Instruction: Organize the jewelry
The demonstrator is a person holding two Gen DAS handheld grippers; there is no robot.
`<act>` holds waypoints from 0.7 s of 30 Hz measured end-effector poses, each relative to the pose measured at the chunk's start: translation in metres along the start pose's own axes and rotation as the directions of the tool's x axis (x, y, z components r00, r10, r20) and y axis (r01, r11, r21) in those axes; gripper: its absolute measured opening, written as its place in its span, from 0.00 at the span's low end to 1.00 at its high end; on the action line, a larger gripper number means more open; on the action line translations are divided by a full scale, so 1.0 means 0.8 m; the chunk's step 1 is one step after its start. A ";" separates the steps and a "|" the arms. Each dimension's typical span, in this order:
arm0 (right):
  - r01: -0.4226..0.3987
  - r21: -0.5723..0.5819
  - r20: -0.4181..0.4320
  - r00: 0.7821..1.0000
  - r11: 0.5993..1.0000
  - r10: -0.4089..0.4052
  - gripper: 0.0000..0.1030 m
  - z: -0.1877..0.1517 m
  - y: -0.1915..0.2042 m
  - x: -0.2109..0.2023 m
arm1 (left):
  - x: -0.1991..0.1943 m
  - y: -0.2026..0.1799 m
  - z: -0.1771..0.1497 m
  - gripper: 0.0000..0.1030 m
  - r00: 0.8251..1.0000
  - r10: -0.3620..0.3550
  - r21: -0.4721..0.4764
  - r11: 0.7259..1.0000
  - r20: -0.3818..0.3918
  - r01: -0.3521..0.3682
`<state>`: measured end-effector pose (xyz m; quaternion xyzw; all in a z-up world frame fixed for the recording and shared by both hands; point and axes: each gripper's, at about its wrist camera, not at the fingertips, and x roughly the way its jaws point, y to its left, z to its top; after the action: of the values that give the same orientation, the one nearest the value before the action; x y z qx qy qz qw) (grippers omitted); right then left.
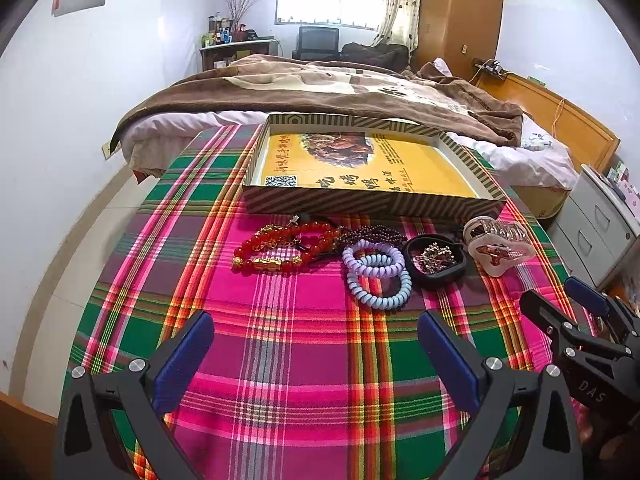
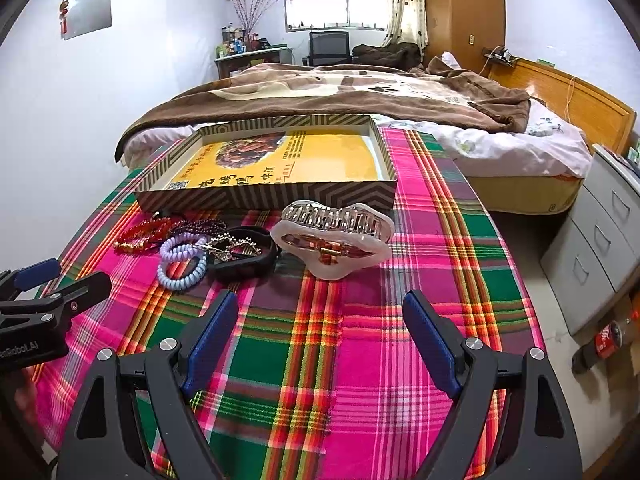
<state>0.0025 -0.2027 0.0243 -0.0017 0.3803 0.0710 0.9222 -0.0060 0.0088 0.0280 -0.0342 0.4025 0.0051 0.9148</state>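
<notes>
A row of jewelry lies on the plaid cloth in front of a shallow striped box (image 1: 360, 200) (image 2: 280, 196) with a yellow printed bottom. From the left: red bead bracelets with gold charms (image 1: 280, 248) (image 2: 140, 234), a dark bead bracelet (image 1: 372, 235), two lilac spiral hair ties (image 1: 376, 276) (image 2: 182, 264), a black band with a gold piece inside (image 1: 436, 260) (image 2: 244, 254), and a pale claw hair clip (image 1: 498, 244) (image 2: 332, 240). My left gripper (image 1: 316, 340) is open and empty, short of the hair ties. My right gripper (image 2: 320, 316) is open and empty, short of the clip.
The plaid cloth (image 1: 280, 360) (image 2: 420, 280) covers the table. A bed with a brown blanket (image 1: 320, 88) lies behind the box. Grey drawers (image 2: 600, 248) stand to the right, with a dark bottle (image 2: 608, 340) on the floor beside them.
</notes>
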 end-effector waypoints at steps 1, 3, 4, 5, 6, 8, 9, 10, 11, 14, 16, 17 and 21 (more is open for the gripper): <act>-0.003 0.001 -0.003 1.000 1.000 0.003 0.82 0.001 -0.001 0.002 | 0.000 -0.001 0.001 1.00 1.000 0.004 0.002 1.000 -0.001 -0.004; -0.006 0.000 -0.004 1.000 1.000 0.006 0.82 0.000 -0.001 0.003 | 0.000 0.000 0.002 1.00 1.000 0.005 0.000 1.000 0.001 -0.005; -0.008 -0.002 -0.004 1.000 1.000 0.008 0.82 0.001 -0.001 0.004 | 0.001 -0.001 0.002 1.00 1.000 0.007 0.001 1.000 0.000 -0.007; -0.009 -0.002 -0.006 1.000 1.000 0.009 0.82 0.001 0.000 0.005 | 0.002 -0.001 0.003 1.00 1.000 0.009 0.000 1.000 -0.001 -0.009; -0.010 -0.002 -0.006 1.000 1.000 0.010 0.82 0.002 0.000 0.006 | 0.002 -0.001 0.003 1.00 1.000 0.012 0.000 1.000 0.000 -0.012; -0.010 -0.004 -0.007 1.000 1.000 0.009 0.82 0.002 0.001 0.007 | 0.004 -0.001 0.005 1.00 1.000 0.012 0.001 1.000 -0.002 -0.012; -0.010 -0.004 -0.010 1.000 1.000 0.009 0.82 0.002 0.001 0.009 | 0.004 0.000 0.005 1.00 1.000 0.009 -0.001 1.000 -0.003 -0.009; -0.011 -0.004 -0.013 1.000 1.000 0.011 0.82 0.002 0.001 0.009 | 0.005 -0.001 0.006 1.00 1.000 0.005 -0.002 1.000 -0.005 -0.005; -0.011 -0.005 -0.015 1.000 1.000 0.011 0.82 0.001 0.000 0.010 | 0.006 -0.001 0.006 1.00 1.000 0.001 -0.004 1.000 -0.005 -0.001; -0.007 -0.004 -0.014 1.000 1.000 0.007 0.82 0.002 -0.001 0.011 | 0.010 -0.002 0.006 1.00 1.000 -0.001 -0.001 1.000 -0.012 0.001; -0.008 0.000 -0.017 1.000 1.000 0.008 0.82 0.001 -0.002 0.013 | 0.012 -0.003 0.004 1.00 1.000 0.000 -0.001 1.000 -0.020 0.000; -0.008 0.000 -0.018 1.000 1.000 0.008 0.82 0.001 -0.002 0.013 | 0.013 -0.003 0.004 1.00 1.000 0.000 -0.002 1.000 -0.025 0.000; -0.010 -0.004 -0.025 1.000 1.000 0.010 0.82 0.000 -0.001 0.015 | 0.015 -0.004 0.005 1.00 1.000 0.004 -0.002 1.000 -0.026 -0.004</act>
<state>0.0108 -0.2020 0.0156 -0.0024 0.3916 0.0763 0.9169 0.0052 0.0057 0.0219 -0.0344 0.4143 0.0070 0.9095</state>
